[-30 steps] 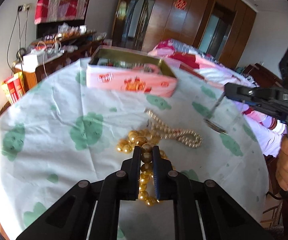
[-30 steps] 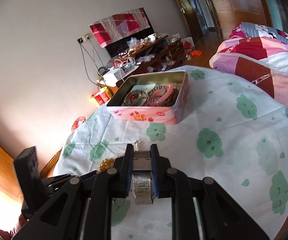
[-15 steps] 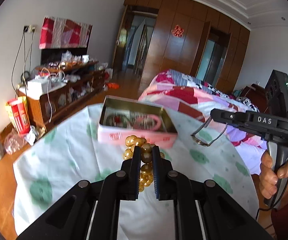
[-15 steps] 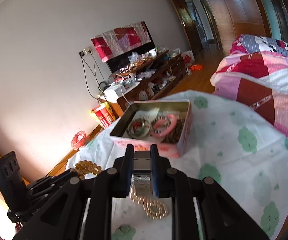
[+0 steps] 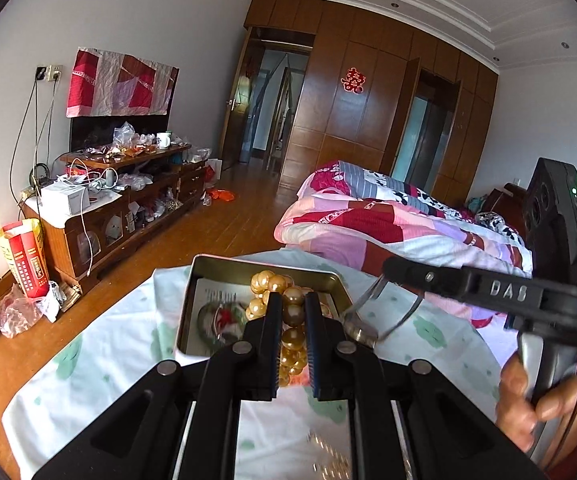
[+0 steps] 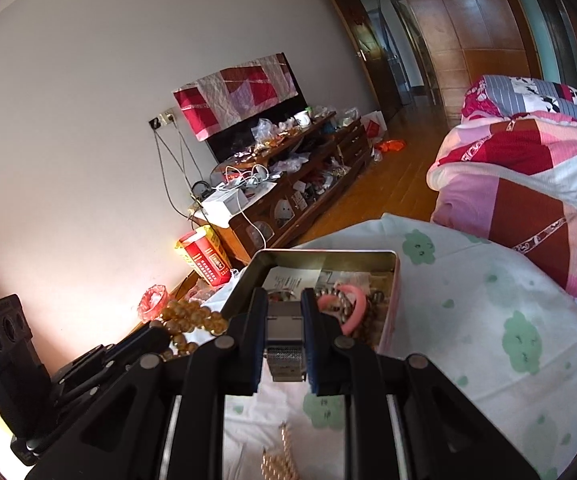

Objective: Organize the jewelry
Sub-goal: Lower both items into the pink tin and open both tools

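Two grippers are up over the table at once, and each has a piece of jewelry pinched in its jaws. We see the left gripper (image 5: 293,308) closed tight on a strand of large golden beads (image 5: 292,312); some beads bunch above the fingertips while the rest hang below, between the black fingers. From that camera the beads appear in front of the open metal tin (image 5: 192,280), which sits on the white tablecloth with green cloud prints (image 5: 88,364); whether the strand is directly over the tin or short of it we cannot tell. We see the right gripper (image 6: 284,312) clamped narrowly on a silver watch (image 6: 284,328), its mesh band showing between the blue-edged pads. In the left view that watch (image 5: 362,332) dangles from the right gripper's tip just beside the tin's right rim, and a hand (image 5: 536,400) grips the handle lower right. Inside the tin (image 6: 392,264) we make out a pink bangle (image 6: 354,308), a darker bead string, a greenish bangle and some folded paper. A pale pearl strand (image 6: 280,464) lies on the cloth near the bottom edge of the right view. Beyond the table are a patchwork quilt on a bed (image 5: 388,228) and a cluttered wooden cabinet (image 5: 128,204).
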`<state>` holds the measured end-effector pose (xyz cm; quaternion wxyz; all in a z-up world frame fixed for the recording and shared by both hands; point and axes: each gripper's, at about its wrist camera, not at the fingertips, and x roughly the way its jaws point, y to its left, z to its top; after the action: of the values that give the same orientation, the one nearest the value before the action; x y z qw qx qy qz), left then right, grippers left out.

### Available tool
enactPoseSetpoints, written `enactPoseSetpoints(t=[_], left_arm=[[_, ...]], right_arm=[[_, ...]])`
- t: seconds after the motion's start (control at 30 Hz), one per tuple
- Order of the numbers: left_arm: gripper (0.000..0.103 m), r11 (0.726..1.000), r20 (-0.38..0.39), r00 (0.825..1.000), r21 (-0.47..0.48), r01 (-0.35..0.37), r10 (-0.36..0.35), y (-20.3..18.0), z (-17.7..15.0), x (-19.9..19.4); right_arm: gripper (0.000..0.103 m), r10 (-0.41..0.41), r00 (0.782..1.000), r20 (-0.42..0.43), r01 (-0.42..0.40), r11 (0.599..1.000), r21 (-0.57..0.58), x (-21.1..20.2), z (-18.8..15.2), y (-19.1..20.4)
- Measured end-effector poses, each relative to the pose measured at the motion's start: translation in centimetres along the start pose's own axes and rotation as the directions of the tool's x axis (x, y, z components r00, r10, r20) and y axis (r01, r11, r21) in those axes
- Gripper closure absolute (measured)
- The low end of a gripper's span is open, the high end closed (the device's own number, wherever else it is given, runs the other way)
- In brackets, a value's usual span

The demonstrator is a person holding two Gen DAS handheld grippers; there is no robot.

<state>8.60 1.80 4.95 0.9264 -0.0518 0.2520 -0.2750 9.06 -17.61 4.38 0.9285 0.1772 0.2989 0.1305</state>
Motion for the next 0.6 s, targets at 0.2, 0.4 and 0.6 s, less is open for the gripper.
enactPoseSetpoints(t=[0.2,0.4,0.6], left_arm=[[0.093,1.0,-0.048,0.998,0.013,-0.025,0.026,0.5,-0.6,3.7],[0.093,0.998,-0.092,0.993,0.02,-0.067,0.069,1.0,-0.8,5.8],[0.093,0.991,-0.121,0.984,0.053,-0.124,0.129,1.0,-1.3,7.5]], right_arm=[[0.084,-0.016,0.998,-0.055,0.017,0.999,0.034,3.9,-0.6,-1.0],[0.084,-0.03,0.992,-0.121,0.034,0.999,0.025,6.6,-2.0,-1.4],[0.084,-0.046,0.992,-0.115,0.051,0.998,0.043,7.6,-2.0,-2.4]])
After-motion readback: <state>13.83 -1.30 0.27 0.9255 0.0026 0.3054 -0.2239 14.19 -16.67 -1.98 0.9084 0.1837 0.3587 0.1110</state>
